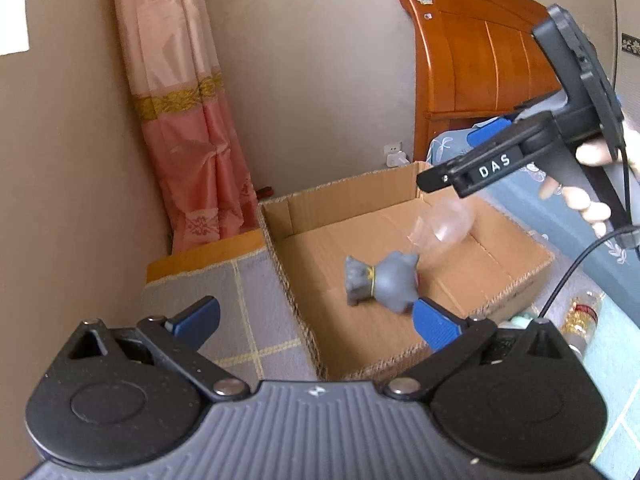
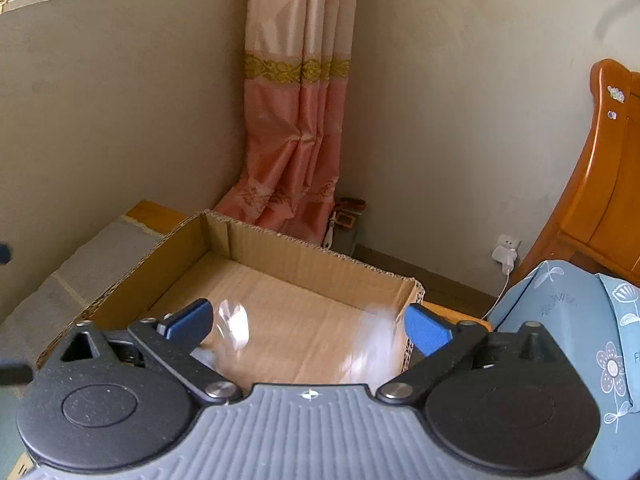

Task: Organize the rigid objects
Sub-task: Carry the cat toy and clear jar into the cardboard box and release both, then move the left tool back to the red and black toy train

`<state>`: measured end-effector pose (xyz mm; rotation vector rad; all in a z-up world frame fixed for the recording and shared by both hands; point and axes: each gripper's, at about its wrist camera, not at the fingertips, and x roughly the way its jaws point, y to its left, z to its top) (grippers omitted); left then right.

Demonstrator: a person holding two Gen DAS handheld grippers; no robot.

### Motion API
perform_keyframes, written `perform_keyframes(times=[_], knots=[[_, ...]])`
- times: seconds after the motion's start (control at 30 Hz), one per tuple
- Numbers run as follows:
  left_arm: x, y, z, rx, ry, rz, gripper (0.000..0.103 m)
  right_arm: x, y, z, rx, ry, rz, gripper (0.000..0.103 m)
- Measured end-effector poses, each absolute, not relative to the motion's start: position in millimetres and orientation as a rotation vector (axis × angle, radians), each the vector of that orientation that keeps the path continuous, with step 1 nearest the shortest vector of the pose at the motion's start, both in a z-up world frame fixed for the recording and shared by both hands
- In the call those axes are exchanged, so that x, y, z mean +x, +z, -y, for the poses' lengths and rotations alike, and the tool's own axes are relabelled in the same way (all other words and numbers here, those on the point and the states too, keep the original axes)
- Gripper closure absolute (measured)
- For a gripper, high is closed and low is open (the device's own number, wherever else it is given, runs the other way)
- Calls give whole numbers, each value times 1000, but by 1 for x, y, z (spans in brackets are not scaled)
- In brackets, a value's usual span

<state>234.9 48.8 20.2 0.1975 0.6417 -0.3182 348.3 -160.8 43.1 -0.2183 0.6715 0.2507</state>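
An open cardboard box holds a grey toy figure lying on its side. A clear glass, blurred, is in mid-air just below my right gripper, over the box. In the right wrist view the glass shows as a blur between my open right gripper's blue pads, untouched, above the box. My left gripper is open and empty at the box's near edge.
A grey checked mat lies left of the box. A gold-capped bottle lies right of it. A wooden headboard, blue bedding, a pink curtain and a wall socket stand behind.
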Motion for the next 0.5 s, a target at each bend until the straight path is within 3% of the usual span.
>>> perform_keyframes(times=[0.5], knots=[[181, 7, -54, 164, -273, -673, 1, 279, 56, 163, -229, 252, -695, 0]])
